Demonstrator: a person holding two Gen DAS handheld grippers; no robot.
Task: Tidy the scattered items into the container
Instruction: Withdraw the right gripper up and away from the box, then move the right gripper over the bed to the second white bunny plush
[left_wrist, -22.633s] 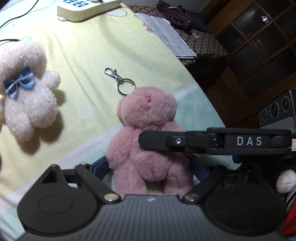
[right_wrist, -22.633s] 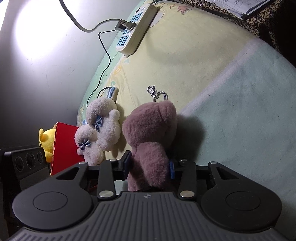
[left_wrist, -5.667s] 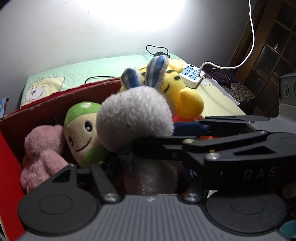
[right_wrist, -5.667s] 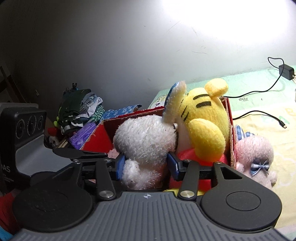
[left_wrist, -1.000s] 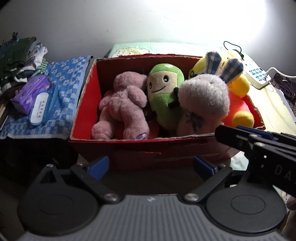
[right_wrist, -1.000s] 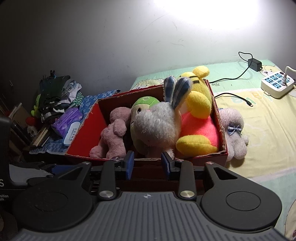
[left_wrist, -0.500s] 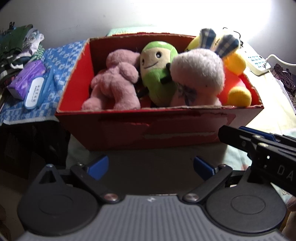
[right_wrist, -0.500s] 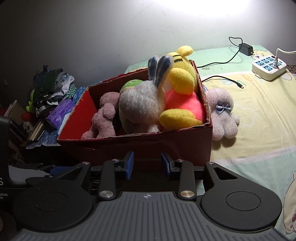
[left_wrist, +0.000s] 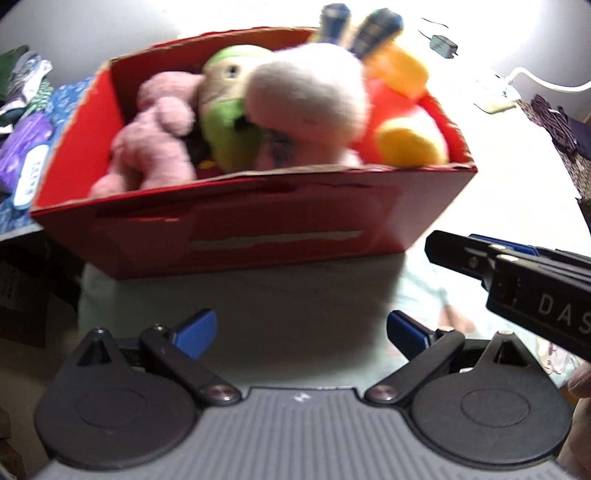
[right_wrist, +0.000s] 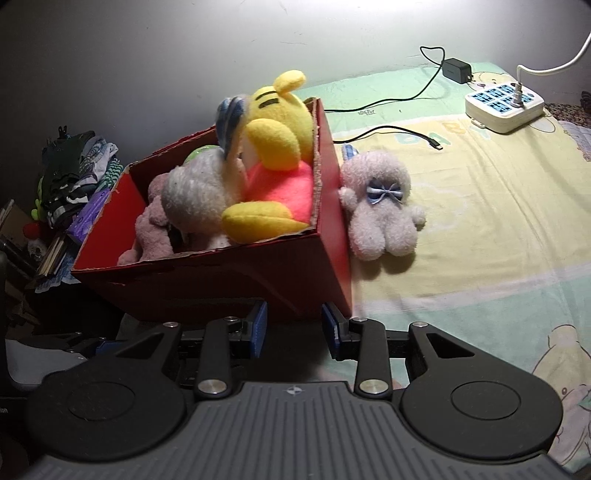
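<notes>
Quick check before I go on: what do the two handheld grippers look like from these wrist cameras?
Both are black plastic with a ribbed grey body. The left gripper and the right gripper have blue fingertip pads, silver pivot screws and round black discs. The right one's side reads "DAS" in white.

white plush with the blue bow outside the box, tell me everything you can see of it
The white plush is a small fuzzy toy with a round head, stubby arms and legs, and a blue striped bow at its neck. It lies face up on the yellow bedsheet, pressed against the outer wall of the red box. No hand-held gripper touches it.
</notes>
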